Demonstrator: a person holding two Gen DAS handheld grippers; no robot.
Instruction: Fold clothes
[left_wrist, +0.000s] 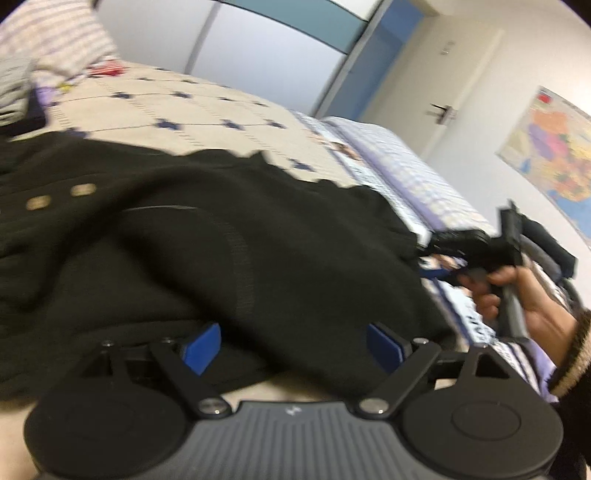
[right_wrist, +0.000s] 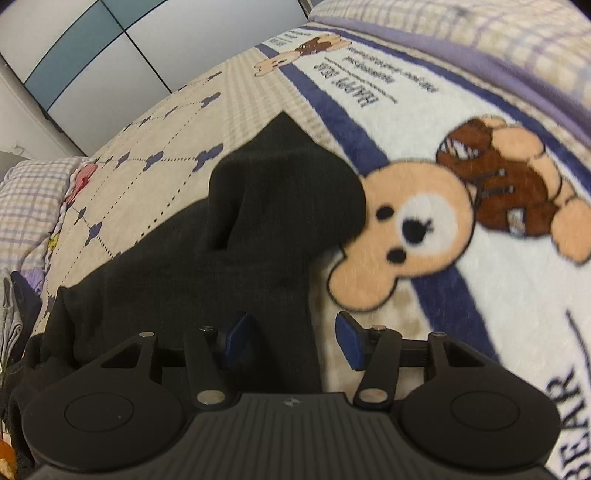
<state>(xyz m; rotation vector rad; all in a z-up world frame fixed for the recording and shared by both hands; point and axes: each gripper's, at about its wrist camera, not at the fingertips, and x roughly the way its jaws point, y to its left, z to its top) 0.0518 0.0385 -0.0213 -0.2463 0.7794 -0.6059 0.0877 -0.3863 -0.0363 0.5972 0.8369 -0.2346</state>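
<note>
A black garment (left_wrist: 221, 240) with two pale buttons (left_wrist: 59, 197) lies spread over the bed. My left gripper (left_wrist: 293, 347) hovers low at its near edge, blue pads far apart, with the cloth lying under and between them but not pinched. In the right wrist view a narrower part of the same black garment (right_wrist: 258, 221) runs away over the blanket to a crumpled end. My right gripper (right_wrist: 291, 341) is open; the cloth's edge lies by the left pad and bare blanket shows by the right one. In the left wrist view the right gripper (left_wrist: 439, 243), held by a hand (left_wrist: 517, 295), sits at the garment's right end.
The bed carries a cream blanket (left_wrist: 184, 107) with blue crosses and a bear print (right_wrist: 417, 229). A plaid quilt (right_wrist: 29, 206) and other clothes (right_wrist: 14, 314) lie at the left. A wardrobe (left_wrist: 258, 48), a door (left_wrist: 443, 110) and a wall map (left_wrist: 554, 158) stand behind.
</note>
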